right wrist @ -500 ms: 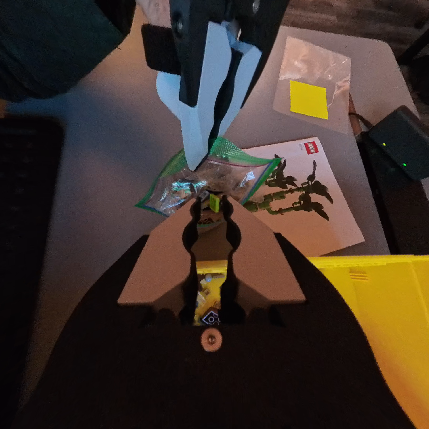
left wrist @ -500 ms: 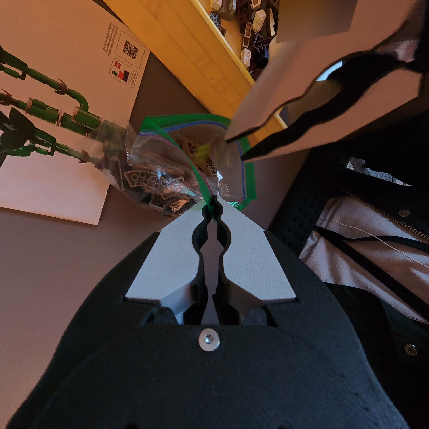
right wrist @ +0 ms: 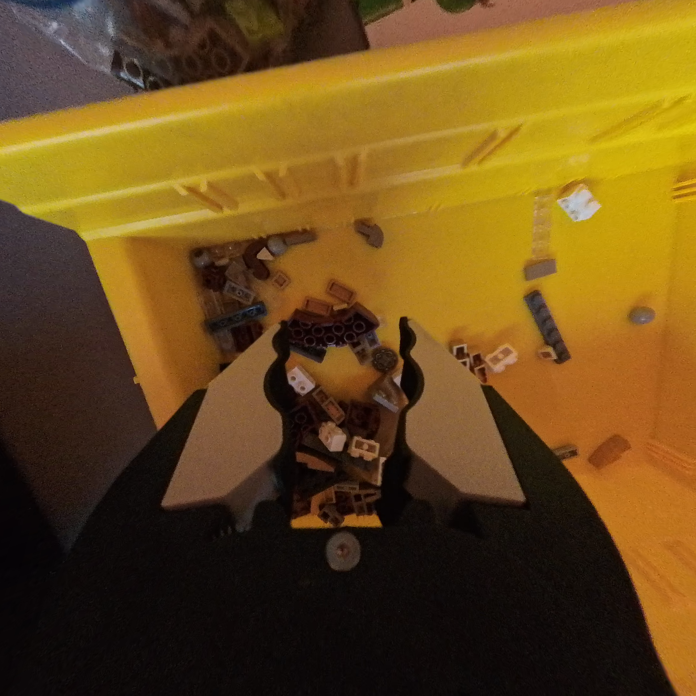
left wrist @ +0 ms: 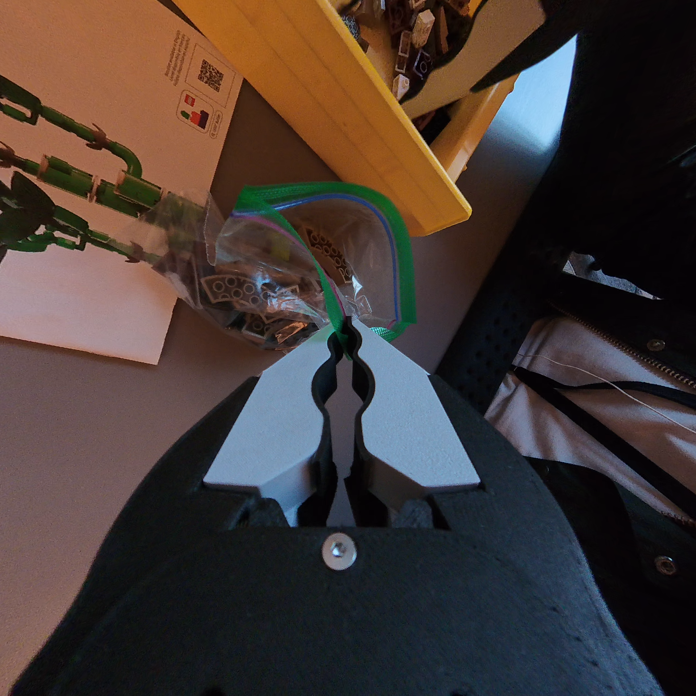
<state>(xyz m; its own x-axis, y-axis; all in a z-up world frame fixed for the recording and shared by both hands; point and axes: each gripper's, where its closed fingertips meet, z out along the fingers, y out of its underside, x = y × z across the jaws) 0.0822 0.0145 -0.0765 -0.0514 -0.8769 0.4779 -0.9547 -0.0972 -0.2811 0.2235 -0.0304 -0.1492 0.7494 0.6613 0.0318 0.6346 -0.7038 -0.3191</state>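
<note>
Grey-brown tabletop (left wrist: 75, 433) here, dim warm light. One printed instruction booklet (left wrist: 94, 113) with a green plant model on it lies far left, and one yellow plastic bin (left wrist: 339, 113) sits diagonally at the far right, its corner just beside the bag.

The left gripper (left wrist: 347, 331) is clamped tight on the green zip edge of one clear zip bag (left wrist: 301, 271), whose mouth gapes open toward the bin; it's stuffed with dark toy bricks and partly overlaps the booklet. A person's dark jacket (left wrist: 621, 376) fills the right side.

Only the right wrist view looks down into the bin: the right gripper (right wrist: 341, 333) hangs spread wide and empty over a heap of brown, black and white bricks (right wrist: 335, 433), more scattered to the right, too many to count. It's blurry, and the bag barely shows at the far left.
</note>
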